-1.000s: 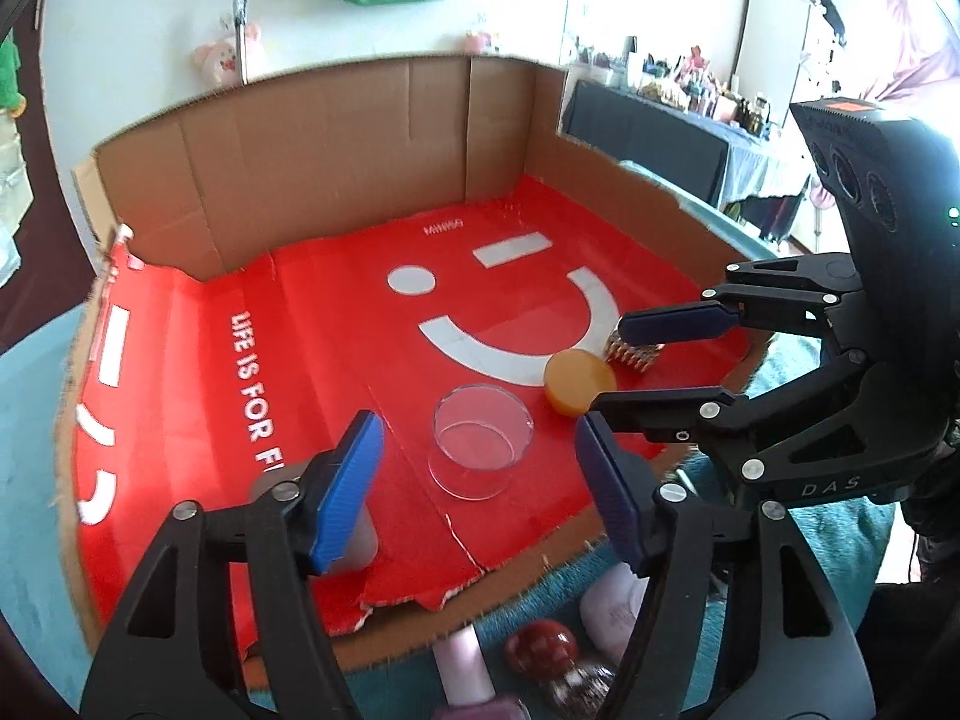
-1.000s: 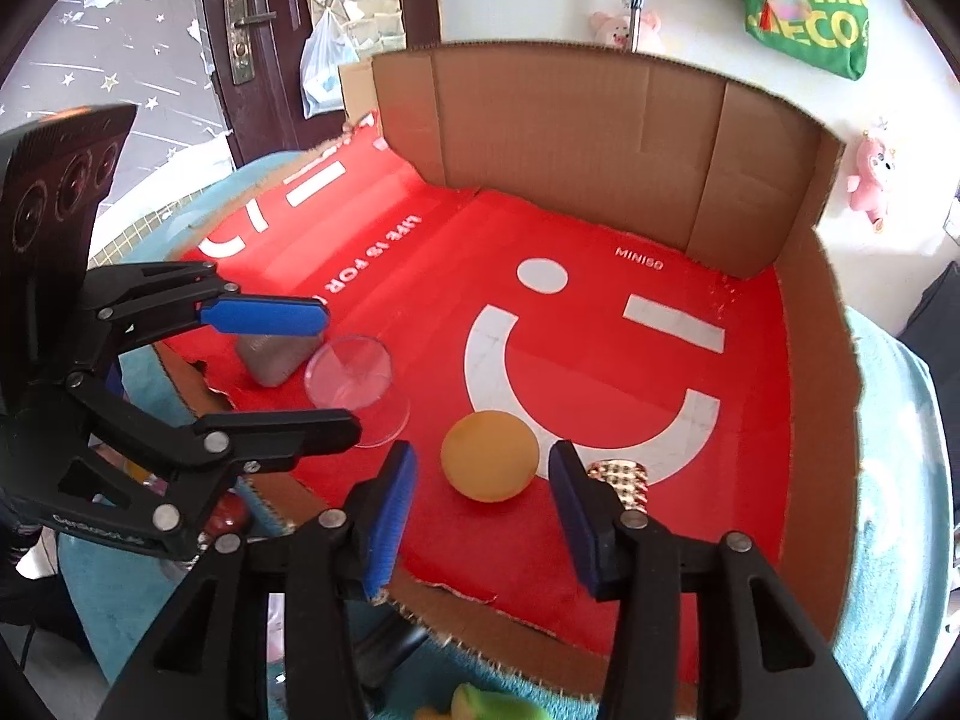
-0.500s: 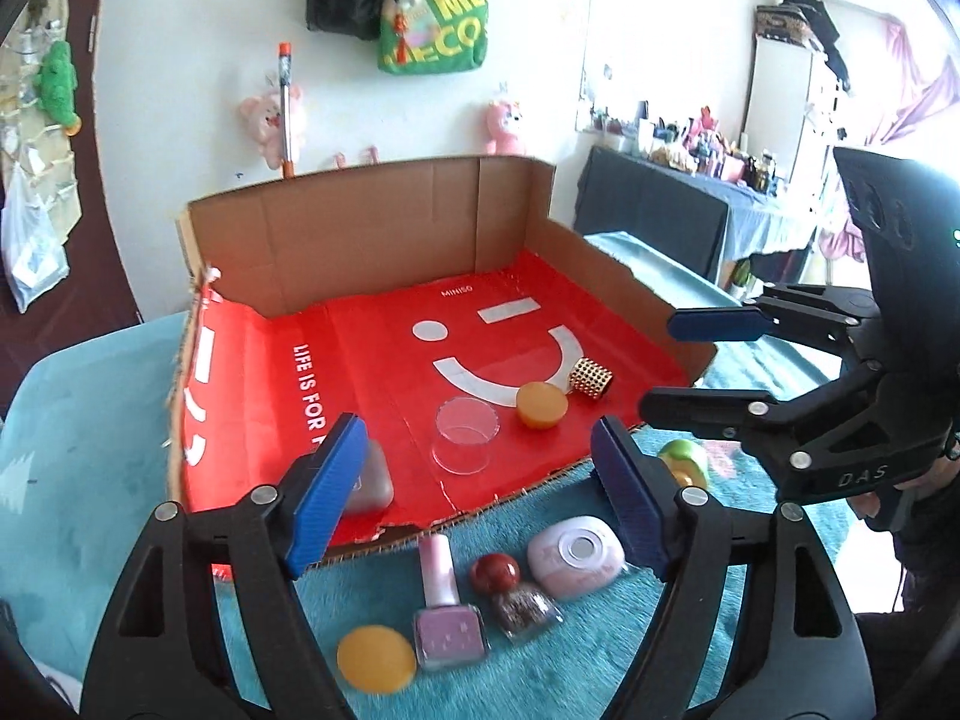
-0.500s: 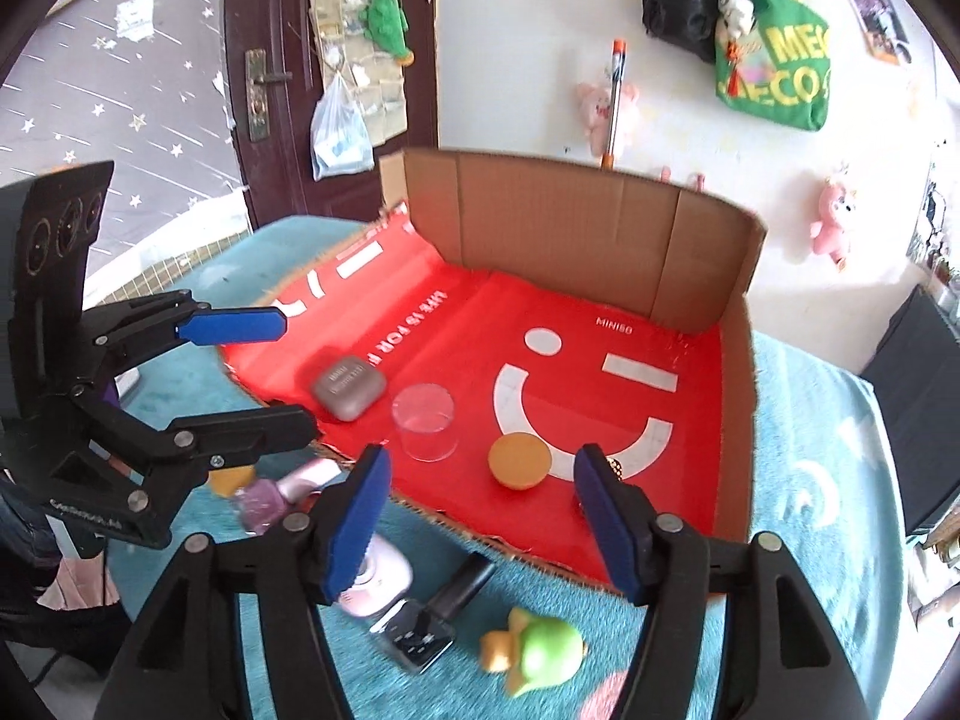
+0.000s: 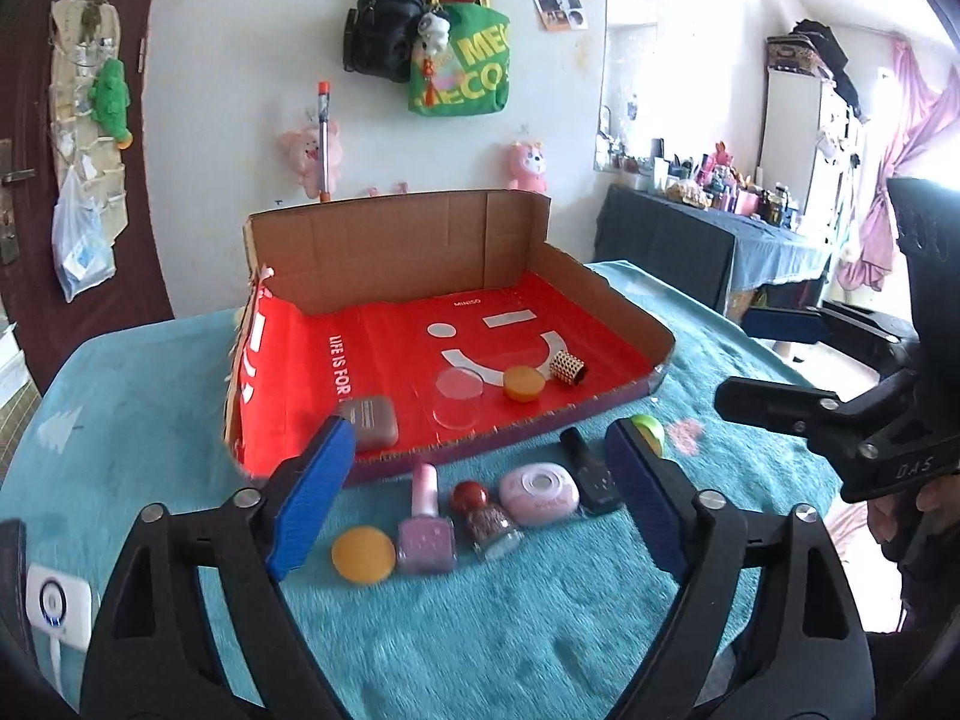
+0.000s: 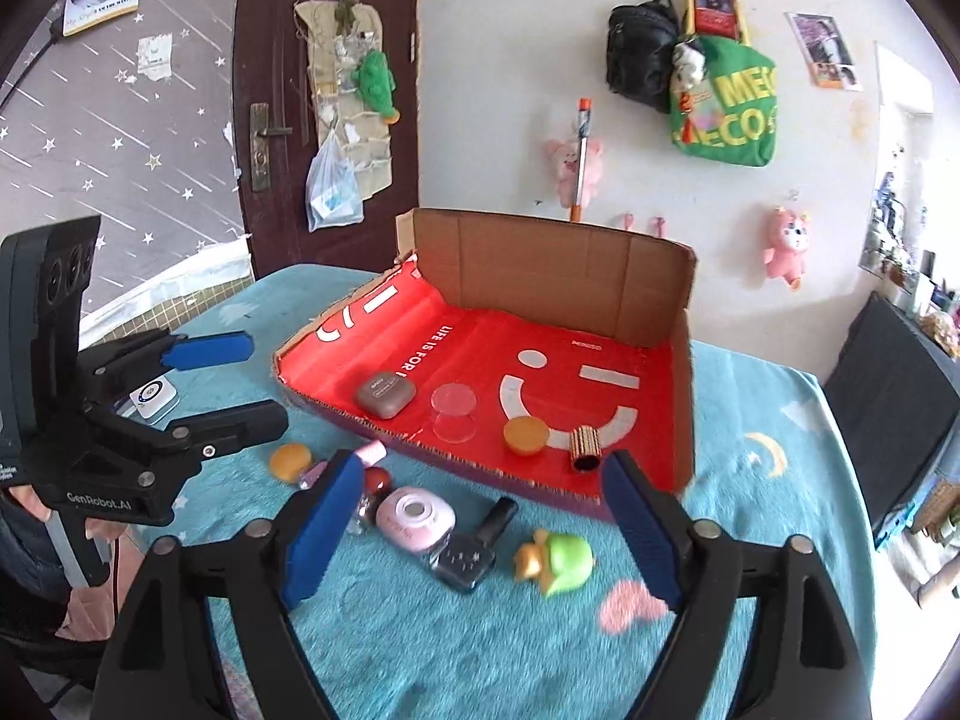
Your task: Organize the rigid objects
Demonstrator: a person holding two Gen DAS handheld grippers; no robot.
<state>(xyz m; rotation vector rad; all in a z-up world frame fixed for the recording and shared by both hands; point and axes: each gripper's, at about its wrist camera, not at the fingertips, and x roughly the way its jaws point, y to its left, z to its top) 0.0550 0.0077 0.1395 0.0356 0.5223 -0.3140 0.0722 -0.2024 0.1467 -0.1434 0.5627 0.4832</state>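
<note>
Both the left gripper (image 5: 474,498) and right gripper (image 6: 477,534) are opening wide, holding nothing. The pink nail polish bottle (image 5: 427,525) is lying just off the cardboard tray's (image 5: 600,294) front edge: glass, slippery, likely fragile; its square body looks the best place to grip.

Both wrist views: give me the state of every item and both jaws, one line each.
Left gripper: jaws opening, nothing between them.
Right gripper: jaws opening, nothing between them.
Cardboard tray: open-topped, on the blanket.
Clear cup: in tray, empty.
Brown case: in tray, closed.
Gold cylinder: in tray, on its side.
Pink polish bottle: outside tray, lying down, capped.
Green toy: outside tray, tipped over.
</note>
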